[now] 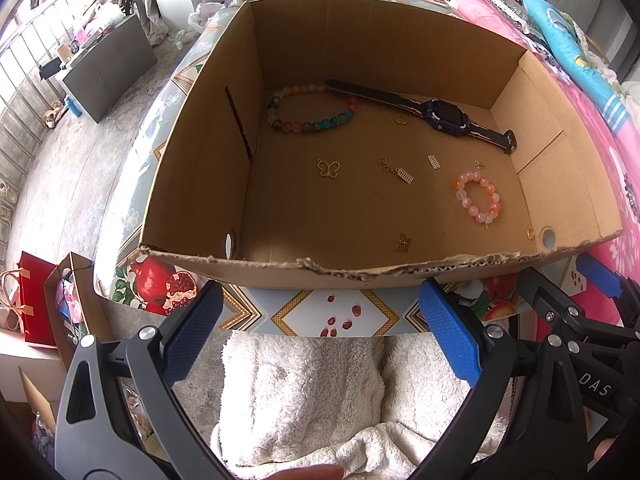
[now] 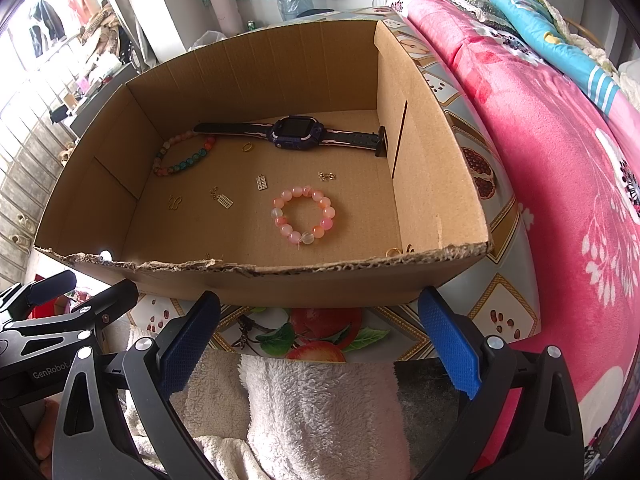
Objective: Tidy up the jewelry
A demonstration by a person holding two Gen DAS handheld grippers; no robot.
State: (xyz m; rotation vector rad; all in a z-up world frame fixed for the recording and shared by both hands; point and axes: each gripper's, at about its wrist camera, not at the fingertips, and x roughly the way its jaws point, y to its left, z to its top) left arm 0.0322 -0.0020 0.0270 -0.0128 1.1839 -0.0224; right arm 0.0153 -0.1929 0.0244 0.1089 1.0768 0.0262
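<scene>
1. Left gripper (image 1: pixel 320 336) is hovering just outside the near torn wall of the cardboard box (image 1: pixel 400 36) — fingers wide apart, gripping nothing.
2. Right gripper (image 2: pixel 320 336) is hovering by the same near wall, beside the left one — fingers also spread, empty.
3. Jewelry is all lying loose on the box floor.
4. Dark blue watch (image 2: pixel 294 134) is lying flat along the box's far wall, strap stretched out.
5. Multicolour bead bracelet (image 1: pixel 310 110) is sitting in the box's far left corner, touching the watch strap end.
6. Pink bead bracelet (image 2: pixel 304 216) is lying toward the box's right side, nearer the front wall.
7. Butterfly charm (image 1: pixel 329 169) and 2 small abacus charms (image 1: pixel 433 161) are sitting mid-box, between the bracelets.
8. Gold ring (image 1: pixel 400 119) is lying just in front of the watch.
9. Box is resting on a fruit-print cloth (image 2: pixel 320 332).
</scene>
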